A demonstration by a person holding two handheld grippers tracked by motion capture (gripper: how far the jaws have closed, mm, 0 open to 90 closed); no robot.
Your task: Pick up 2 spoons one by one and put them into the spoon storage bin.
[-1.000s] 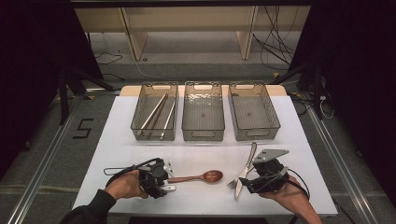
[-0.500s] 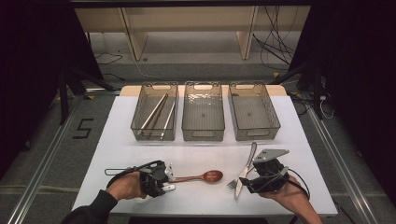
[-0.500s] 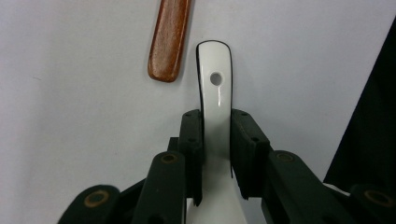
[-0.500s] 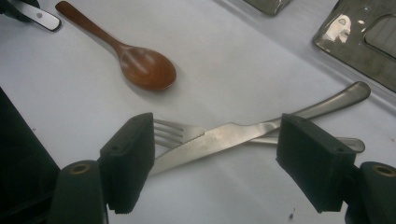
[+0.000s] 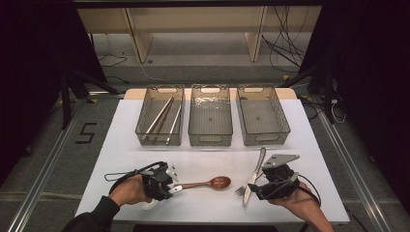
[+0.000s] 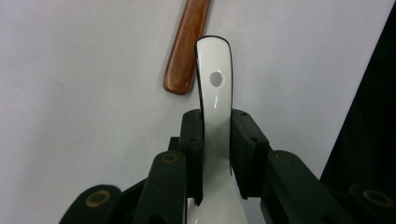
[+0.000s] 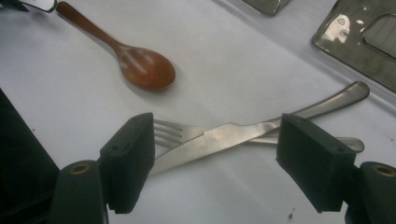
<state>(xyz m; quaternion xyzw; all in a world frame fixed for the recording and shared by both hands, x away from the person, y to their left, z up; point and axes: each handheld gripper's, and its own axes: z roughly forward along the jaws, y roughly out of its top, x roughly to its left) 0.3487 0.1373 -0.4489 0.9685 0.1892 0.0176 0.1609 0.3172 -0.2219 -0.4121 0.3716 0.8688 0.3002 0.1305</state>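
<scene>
My left gripper [image 5: 170,186] [image 6: 217,126] is at the table's front left. Its jaws have just been closing and now press on the handle of a white spoon [image 6: 215,93] [image 5: 173,189]. The handle has a hole near its tip. Right beside it lies a brown wooden spoon [image 5: 212,183] [image 6: 184,51] [image 7: 140,65], its bowl pointing right. At the front right my right gripper [image 5: 252,189] [image 7: 215,140] stands open. Between its jaws a steel knife [image 5: 255,174] [image 7: 233,135] lies crossed over a fork [image 5: 240,191] [image 7: 168,133] on the table.
Three clear plastic bins stand in a row at the back of the white table [image 5: 309,145]. The left bin [image 5: 159,140] holds several long sticks; the middle bin [image 5: 210,141] and right bin [image 5: 265,140] look bare. The table's front edge runs just behind both hands.
The left gripper's jaws have drawn together on the white spoon's handle, with the hand shifting only slightly. The right gripper, knife, fork and wooden spoon have stayed in place.
</scene>
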